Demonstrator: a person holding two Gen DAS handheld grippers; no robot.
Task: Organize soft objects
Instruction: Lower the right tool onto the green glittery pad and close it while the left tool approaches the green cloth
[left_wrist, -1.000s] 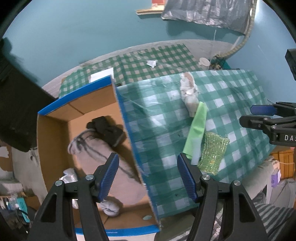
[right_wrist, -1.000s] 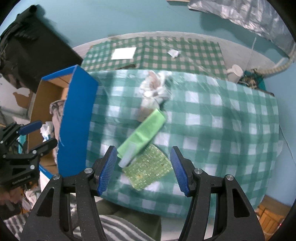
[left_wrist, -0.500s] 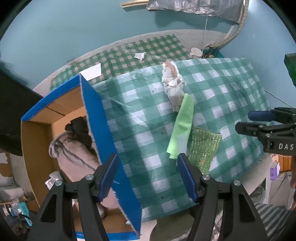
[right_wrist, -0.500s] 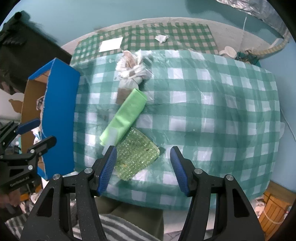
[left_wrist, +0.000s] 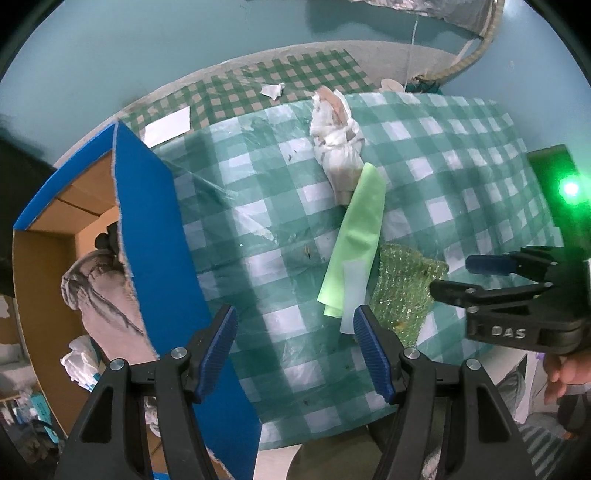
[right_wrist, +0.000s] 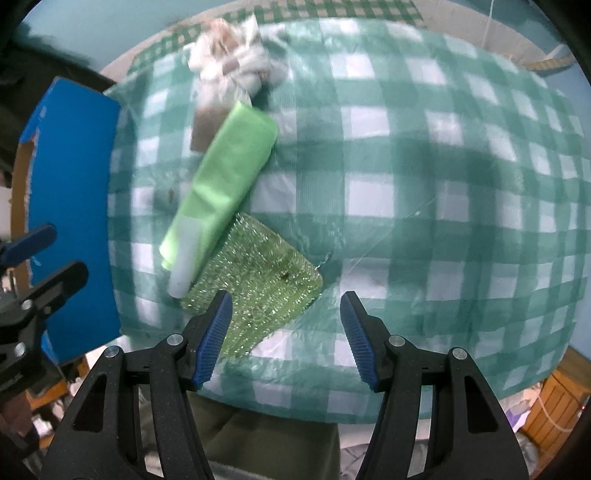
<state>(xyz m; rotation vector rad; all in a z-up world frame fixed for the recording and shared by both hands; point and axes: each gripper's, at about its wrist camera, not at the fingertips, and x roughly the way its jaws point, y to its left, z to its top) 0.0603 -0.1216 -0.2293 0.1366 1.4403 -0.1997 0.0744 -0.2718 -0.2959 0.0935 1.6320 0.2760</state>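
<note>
Sparkly green scrub pad (right_wrist: 258, 273) lies on the checked table (right_wrist: 424, 192), touching the folded green cloth (right_wrist: 225, 177); my right hand-held gripper (right_wrist: 286, 332) hangs released over its corner; my left hand-held gripper (left_wrist: 291, 347) gapes empty beside the cardboard box (left_wrist: 147, 229).

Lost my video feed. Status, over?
Both tongs, left and right, open, empty. Sponge, green cloth, white bundle on table. Nothing blocking.

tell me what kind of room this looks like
Probably a lived-in home room, not a lab: a table under a green checked plastic cloth, painted teal walls, and a cardboard box of soft things beside it.
</note>
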